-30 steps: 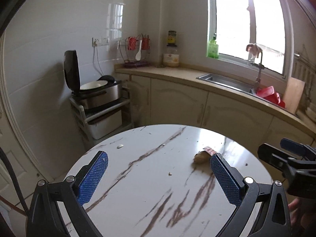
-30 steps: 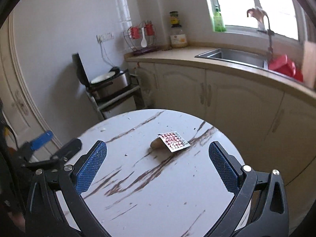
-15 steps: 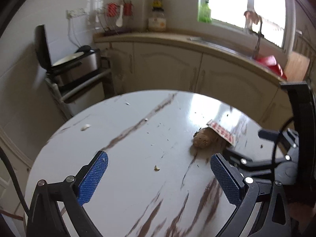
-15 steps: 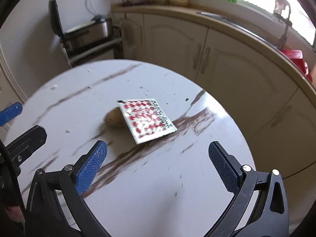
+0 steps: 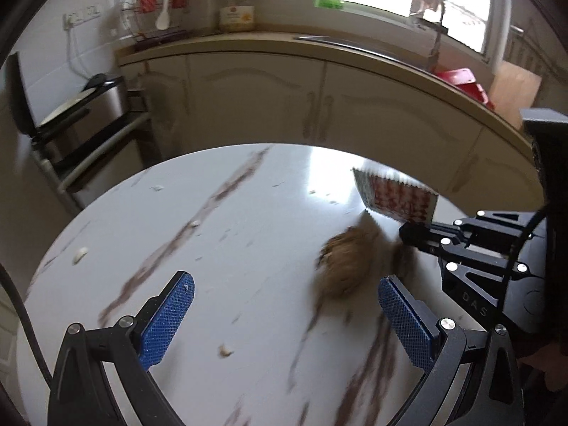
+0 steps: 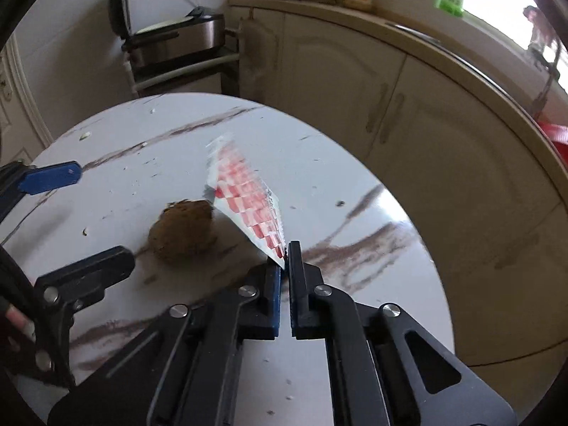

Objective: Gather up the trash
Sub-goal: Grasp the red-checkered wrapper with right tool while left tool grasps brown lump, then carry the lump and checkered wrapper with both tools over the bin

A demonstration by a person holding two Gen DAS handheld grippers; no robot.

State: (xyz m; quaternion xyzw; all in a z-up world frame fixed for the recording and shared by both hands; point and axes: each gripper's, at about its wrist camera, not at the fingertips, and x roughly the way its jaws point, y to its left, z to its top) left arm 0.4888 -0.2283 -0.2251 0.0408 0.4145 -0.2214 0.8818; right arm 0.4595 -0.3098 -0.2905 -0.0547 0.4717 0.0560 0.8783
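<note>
Red-checked wrapper (image 6: 248,209) pinched at its near corner by right claw (image 6: 284,266), jaws just closed on it, raised edgewise above round marbled desk (image 6: 355,301), brown lump (image 6: 183,230) lying beside wrapper, left claw (image 5: 284,316) spread wide, nothing gripped

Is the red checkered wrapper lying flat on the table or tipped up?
Tipped up: the right gripper pinches one corner, and the wrapper slants above the table.

We can read only one marking — the raised letters "DAS" on the black body of the right gripper (image 5: 411,236), seen from the left wrist. The jar label on the counter (image 5: 372,58) is too blurred for us.
</note>
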